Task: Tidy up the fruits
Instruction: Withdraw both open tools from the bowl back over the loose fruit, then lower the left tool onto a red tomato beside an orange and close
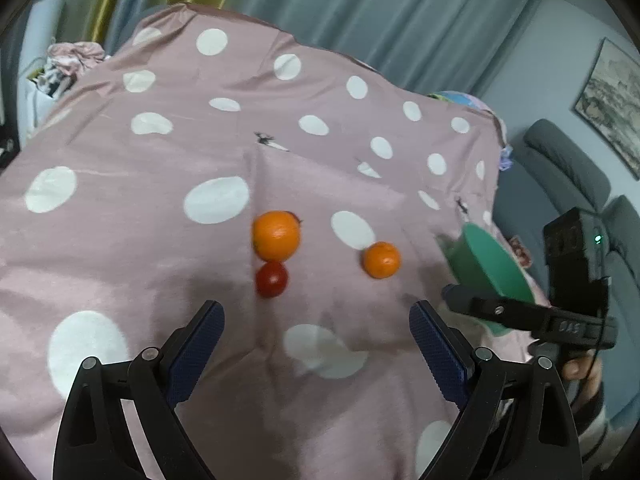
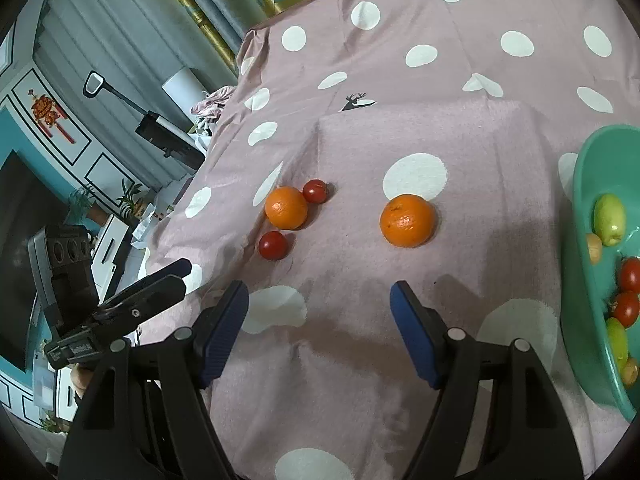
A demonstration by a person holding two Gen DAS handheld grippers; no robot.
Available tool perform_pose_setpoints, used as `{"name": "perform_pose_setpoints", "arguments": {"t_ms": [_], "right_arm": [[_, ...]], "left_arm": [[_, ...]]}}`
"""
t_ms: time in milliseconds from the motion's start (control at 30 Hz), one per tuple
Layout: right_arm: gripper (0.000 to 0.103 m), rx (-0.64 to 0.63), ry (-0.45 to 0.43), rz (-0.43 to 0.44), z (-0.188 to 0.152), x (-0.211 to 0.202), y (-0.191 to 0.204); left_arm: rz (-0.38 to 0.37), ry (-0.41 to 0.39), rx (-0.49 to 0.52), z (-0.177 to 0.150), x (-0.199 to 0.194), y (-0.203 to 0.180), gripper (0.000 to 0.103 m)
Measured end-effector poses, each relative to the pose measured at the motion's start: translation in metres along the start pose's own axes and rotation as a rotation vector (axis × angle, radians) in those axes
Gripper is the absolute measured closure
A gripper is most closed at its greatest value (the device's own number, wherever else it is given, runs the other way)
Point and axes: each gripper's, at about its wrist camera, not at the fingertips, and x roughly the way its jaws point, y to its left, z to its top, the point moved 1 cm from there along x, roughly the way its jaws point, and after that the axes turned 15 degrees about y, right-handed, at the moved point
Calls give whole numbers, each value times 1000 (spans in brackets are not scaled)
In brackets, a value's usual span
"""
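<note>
— Still out on the pink dotted cloth [image 2: 460,128]: two oranges and two cherry tomatoes. Nearer orange [image 2: 407,221] alone, well apart from the rest; smaller orange [image 2: 286,207] wedged between one tomato [image 2: 315,191] behind and another tomato [image 2: 273,245] in front, touching or nearly so.

— Looks of them?

— Round, glossy, firm by appearance; likely to roll on the soft cloth if nudged.

— Step in hand?

— Probably mid-sort. Green basin [image 2: 580,184] at the right already loaded with green fruit, tomatoes and some small brown ones. Next move, at a guess: down over the lone orange, squeeze across its middle, over into the basin.

— Grippers?

— Right hand-held gripper [image 2: 319,300] parted fairly wide, nothing between the pads, hovering short of the lone orange. Left hand-held gripper [image 1: 317,316] likewise spread and empty, aimed toward the clustered orange and tomato.
</note>
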Motion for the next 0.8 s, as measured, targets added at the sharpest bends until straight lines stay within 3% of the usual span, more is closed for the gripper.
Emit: {"name": "perform_pose_setpoints", "arguments": {"t_ms": [100,267,400,467,533,800], "right_arm": [[29,5,-3,9,0,0,-3],[29,11,-7,17,0,-1,-8],[29,19,-5,28,0,1,-13],[29,23,-4,38,-1,2,-16],[29,24,-6,47,-1,2,-18],[28,26,-20,98,-6,2,-24]], "left_arm": [[-31,8,-20,6,6,0,10],[-15,28,-17,16,19,-4,10],[-9,56,13,23,29,-12,19],[27,77,30,26,36,-16,19],[71,101,56,29,42,-18,31],[280,221,234,47,60,-29,44]]}}
